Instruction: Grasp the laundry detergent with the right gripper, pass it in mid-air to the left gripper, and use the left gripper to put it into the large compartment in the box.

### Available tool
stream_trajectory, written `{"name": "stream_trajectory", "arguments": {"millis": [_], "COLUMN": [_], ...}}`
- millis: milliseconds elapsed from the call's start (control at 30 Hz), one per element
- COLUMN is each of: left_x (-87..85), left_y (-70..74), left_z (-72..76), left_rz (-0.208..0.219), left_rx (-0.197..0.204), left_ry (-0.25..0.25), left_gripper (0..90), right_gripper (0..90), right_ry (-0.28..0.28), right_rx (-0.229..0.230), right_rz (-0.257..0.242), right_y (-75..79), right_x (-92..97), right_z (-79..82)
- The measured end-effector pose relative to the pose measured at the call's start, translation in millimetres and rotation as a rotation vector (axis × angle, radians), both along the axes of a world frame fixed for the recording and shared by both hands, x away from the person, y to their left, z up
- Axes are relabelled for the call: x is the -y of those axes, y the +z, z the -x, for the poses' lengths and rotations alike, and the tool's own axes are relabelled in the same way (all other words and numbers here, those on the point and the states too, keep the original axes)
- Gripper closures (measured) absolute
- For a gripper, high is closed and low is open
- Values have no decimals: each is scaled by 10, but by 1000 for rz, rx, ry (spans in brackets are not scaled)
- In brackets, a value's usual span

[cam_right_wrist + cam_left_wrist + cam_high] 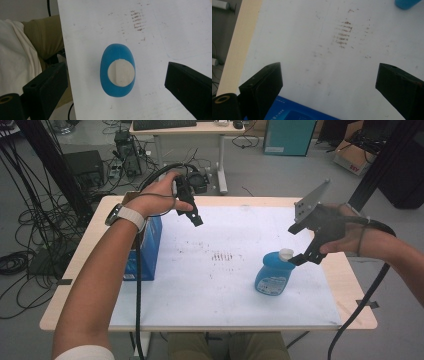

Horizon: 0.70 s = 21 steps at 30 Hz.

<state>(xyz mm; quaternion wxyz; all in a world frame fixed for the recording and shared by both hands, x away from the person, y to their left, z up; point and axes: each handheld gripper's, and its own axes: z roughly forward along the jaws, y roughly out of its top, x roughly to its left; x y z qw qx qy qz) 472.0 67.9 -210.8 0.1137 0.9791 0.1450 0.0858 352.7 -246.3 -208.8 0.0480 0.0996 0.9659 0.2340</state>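
A blue bottle (273, 277) with a white cap (285, 253) stands upright on the white mat (220, 285), right of centre. My right gripper (304, 257) hovers just above and to the right of the cap, open; in the right gripper view the blue bottle (117, 73) sits straight below, between the wide-apart jaws of the right gripper (117, 67), untouched. My left gripper (195, 219) is held in the air at the back left, open and empty. In the left gripper view the left gripper (328, 72) looks down on the stained mat (317, 50).
A blue box (148, 245) stands at the table's left edge under my left wrist; its top (294, 113) is seen below the left jaws. Brown smudges (222, 255) mark the mat's middle. A desk, cables and cartons lie beyond the table.
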Motion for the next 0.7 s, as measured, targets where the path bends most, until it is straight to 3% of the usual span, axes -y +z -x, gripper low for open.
{"name": "stream_trajectory", "arguments": {"millis": [700], "left_x": [28], "left_y": [-44], "left_z": [24], "left_rz": [-5], "left_rx": [-1], "left_ry": [-3], "left_gripper": [76], "right_gripper": [46], "right_ry": [-19], "right_rx": [-27], "right_rz": [-22], "right_y": [-218], "right_x": [184], "right_z": [64]}}
